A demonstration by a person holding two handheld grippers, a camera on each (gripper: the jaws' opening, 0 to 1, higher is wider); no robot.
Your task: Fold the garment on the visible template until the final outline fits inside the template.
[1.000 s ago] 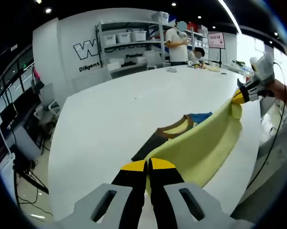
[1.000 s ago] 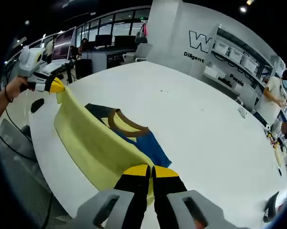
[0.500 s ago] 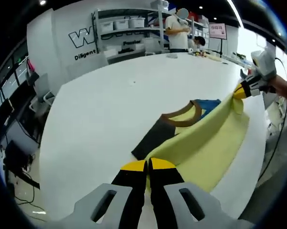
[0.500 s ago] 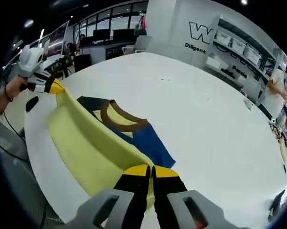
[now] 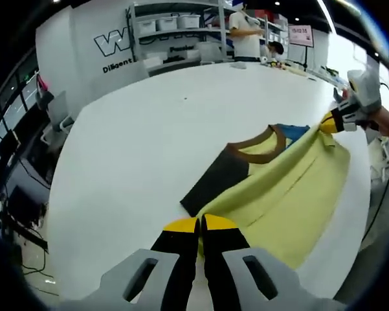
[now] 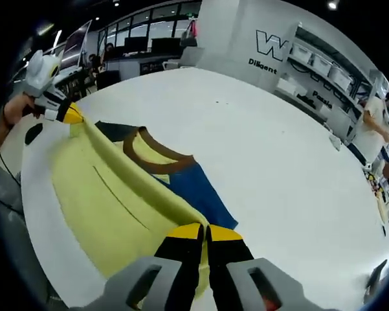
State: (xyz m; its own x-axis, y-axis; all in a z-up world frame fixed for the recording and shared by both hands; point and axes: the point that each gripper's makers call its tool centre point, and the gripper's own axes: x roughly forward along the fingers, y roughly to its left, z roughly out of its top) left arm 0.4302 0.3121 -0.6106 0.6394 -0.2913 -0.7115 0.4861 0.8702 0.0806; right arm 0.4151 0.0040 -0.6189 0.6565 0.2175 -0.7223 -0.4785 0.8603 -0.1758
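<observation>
A yellow T-shirt (image 5: pixel 281 194) with a brown collar (image 5: pixel 254 141), one dark grey sleeve (image 5: pixel 215 186) and one blue sleeve (image 5: pixel 291 131) lies on a big white table (image 5: pixel 136 142). My left gripper (image 5: pixel 200 225) is shut on the hem corner beside the grey sleeve. My right gripper (image 6: pixel 205 232) is shut on the other hem corner, beside the blue sleeve (image 6: pixel 193 192). The hem edge is stretched between them, lifted over the shirt body (image 6: pixel 100 201). The right gripper (image 5: pixel 330 121) comes into the left gripper view at the right; the left gripper (image 6: pixel 68 114) comes into the right gripper view at the left.
The table's near edge (image 6: pixel 35 214) runs close under the shirt. Shelves with white bins (image 5: pixel 175 29) and a person (image 5: pixel 246 35) stand beyond the far side. Desks with monitors (image 6: pixel 136 48) line the back. Small items (image 6: pixel 334 144) lie on the far table.
Both grippers have carried the lifted hem forward over the shirt towards the collar. The fabric has flattened out, and more of its yellow body now lies spread on the table.
</observation>
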